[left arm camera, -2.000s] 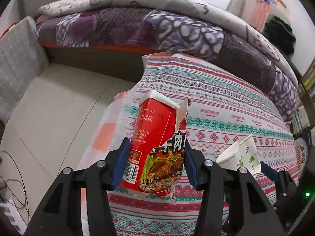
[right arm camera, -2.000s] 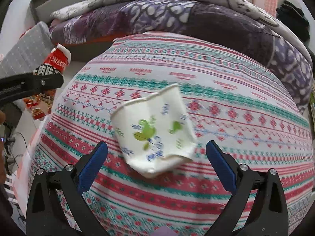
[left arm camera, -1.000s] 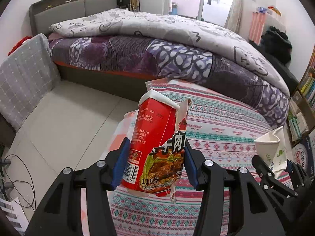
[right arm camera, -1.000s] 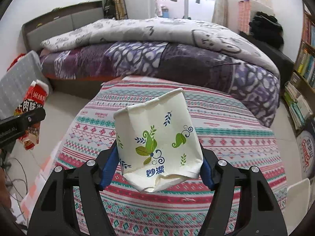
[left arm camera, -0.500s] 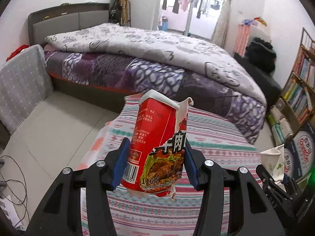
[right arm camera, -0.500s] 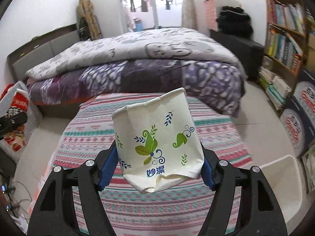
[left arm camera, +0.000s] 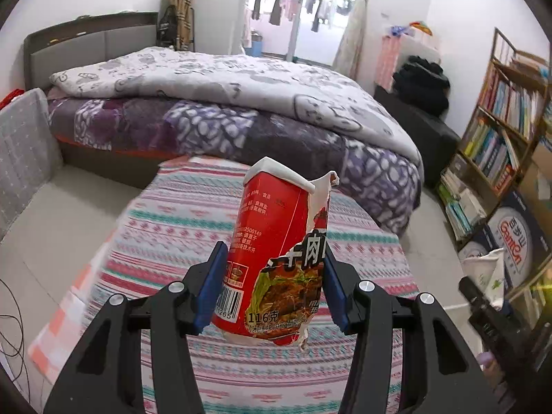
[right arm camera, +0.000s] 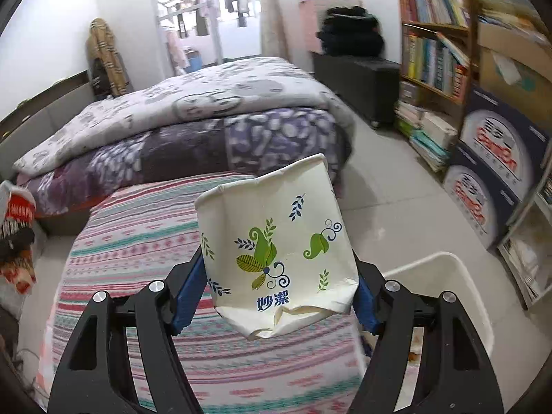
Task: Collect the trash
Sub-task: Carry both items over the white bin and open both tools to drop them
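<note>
You are clamping the torn red noodle cup (left arm camera: 276, 252) in the left gripper (left arm camera: 269, 289) at lower centre, and pinching the crushed paper cup (right arm camera: 279, 252) in the right gripper (right arm camera: 276, 296), likely for dropping into the white bin (right arm camera: 459, 276) at lower right.

Open floor flanks a patterned tabletop (right arm camera: 145, 241) hemmed in by bed (right arm camera: 193, 120) and bookshelf (right arm camera: 438, 55).

Bare tile lies clear on the tabletop's right up to a white bin (right arm camera: 459, 276), open at the top, just beside its edge. Stacked cartons (right arm camera: 496, 172) and the bookshelf wall off the far right. The bed blocks passage beyond the tabletop's far edge.
</note>
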A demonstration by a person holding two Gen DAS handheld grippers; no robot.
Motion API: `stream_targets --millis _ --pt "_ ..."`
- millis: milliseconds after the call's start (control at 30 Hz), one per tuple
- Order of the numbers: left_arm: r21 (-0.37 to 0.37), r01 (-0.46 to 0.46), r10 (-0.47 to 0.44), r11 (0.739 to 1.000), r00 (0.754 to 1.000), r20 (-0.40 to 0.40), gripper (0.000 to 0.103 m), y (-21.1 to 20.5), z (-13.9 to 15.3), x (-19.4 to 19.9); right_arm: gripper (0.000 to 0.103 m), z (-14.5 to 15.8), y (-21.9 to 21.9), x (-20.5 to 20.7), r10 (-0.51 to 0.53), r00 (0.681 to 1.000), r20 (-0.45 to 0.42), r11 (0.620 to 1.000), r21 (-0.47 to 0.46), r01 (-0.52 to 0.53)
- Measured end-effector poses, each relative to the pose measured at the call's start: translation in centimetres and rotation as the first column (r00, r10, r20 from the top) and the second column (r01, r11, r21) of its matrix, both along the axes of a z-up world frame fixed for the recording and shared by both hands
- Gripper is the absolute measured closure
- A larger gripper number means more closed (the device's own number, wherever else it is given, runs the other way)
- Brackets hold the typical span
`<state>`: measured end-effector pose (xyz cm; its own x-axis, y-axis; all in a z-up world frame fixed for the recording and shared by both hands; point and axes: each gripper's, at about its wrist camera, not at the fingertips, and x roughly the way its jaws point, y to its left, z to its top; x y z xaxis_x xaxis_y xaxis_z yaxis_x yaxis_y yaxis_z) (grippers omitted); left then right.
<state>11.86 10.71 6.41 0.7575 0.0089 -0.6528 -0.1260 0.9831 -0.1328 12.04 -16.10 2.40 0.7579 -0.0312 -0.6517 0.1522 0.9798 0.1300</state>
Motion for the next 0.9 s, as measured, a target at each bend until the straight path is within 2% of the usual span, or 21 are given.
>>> stream_targets --millis 200,300,433,667,900 --pt "0.015 0.075 -0.075 0.997 0.997 0.004 0.051 -4.4 -0.5 -0.3 0.034 -1.0 -5.1 -1.6 -0.091 0.996 0.010 0.996 -0.012 0.091" --pt "0.033 0.116 -0.116 0.993 0.993 0.002 0.051 -6.5 -1.0 -0.7 0.034 -1.3 -7.6 -1.8 -0.144 0.990 -0.007 0.989 0.018 0.144" --pt "0.055 0.167 -0.167 0.984 0.986 -0.007 0.051 -9.0 -1.7 -1.0 0.033 -1.0 -9.4 -2.1 -0.179 0.984 -0.005 0.984 0.004 0.179" --pt "0.084 0.259 -0.257 0.962 0.966 -0.034 0.051 -13.4 -2.9 -1.1 0.032 -1.2 -12.8 -3.1 -0.254 0.966 -0.047 0.966 0.025 0.256" --pt "0.109 0.364 -0.358 0.925 0.931 -0.070 0.051 -18.8 -4.8 -1.6 0.031 -2.0 -16.0 -4.4 -0.297 0.951 -0.086 0.951 0.058 0.303"
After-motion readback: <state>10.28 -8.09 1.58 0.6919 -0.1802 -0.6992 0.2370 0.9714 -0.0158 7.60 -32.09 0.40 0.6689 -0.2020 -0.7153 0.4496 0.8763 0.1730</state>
